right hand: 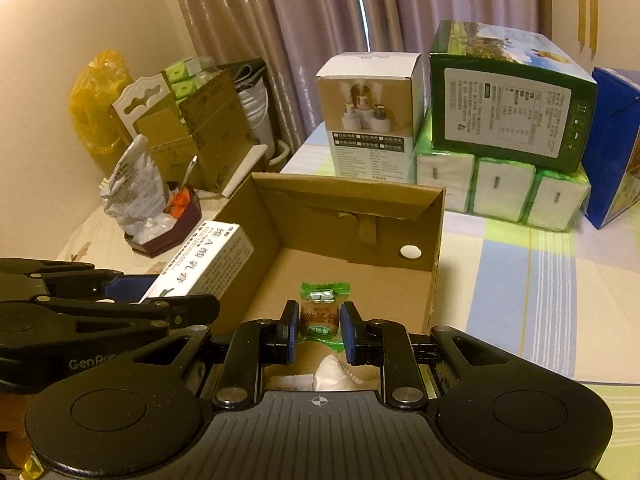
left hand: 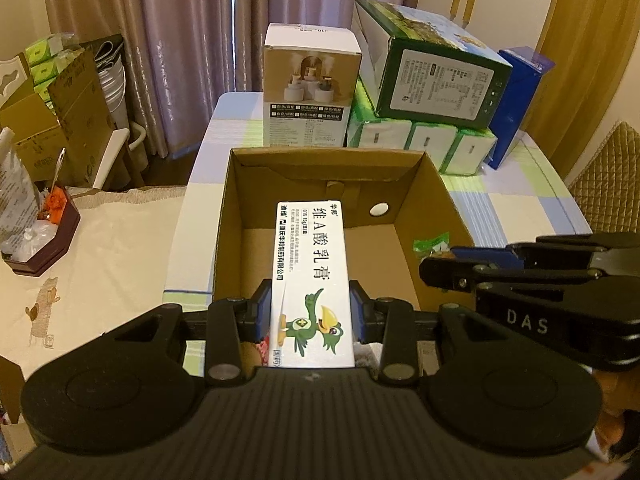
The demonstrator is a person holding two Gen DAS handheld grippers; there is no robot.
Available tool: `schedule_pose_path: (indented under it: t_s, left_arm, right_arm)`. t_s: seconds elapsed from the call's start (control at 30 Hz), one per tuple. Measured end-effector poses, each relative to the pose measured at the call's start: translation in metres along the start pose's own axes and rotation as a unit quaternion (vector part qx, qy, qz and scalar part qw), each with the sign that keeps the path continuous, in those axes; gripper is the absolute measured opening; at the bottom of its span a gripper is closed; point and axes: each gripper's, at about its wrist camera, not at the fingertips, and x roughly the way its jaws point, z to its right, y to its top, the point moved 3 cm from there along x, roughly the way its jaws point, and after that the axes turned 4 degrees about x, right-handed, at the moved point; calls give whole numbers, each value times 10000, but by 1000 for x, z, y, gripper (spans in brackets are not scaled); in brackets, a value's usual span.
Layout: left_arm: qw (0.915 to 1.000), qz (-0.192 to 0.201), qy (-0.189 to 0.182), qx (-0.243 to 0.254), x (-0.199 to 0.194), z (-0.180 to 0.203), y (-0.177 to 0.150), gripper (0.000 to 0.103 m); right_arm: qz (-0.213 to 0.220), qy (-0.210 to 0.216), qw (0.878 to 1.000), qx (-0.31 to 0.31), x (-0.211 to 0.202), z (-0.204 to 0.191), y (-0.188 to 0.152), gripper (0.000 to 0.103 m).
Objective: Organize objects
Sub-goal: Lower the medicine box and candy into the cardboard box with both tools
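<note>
Left tool [left hand: 311,312] clamps the ointment box [left hand: 310,276], right tool [right hand: 319,330] the candy [right hand: 321,312], over the carton's [right hand: 436,256] near edge.

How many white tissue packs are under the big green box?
3 show, side by side under the green box: left tissue pack, middle, right. More may hide behind them.

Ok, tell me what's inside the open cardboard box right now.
The cardboard box looks empty: bare brown floor and a white sticker on its far wall. The ointment carton and wrapped candy are held above it. The near floor is hidden by both.
</note>
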Motion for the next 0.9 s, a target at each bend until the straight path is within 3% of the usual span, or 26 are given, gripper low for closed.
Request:
schedule_pose_path:
  t_s: [0.9]
  left_arm:
    - [9998,-4,183,115,-3,1,-5,36]
  right_arm:
    - [-95,73,9999,70,2,-3,-2,19]
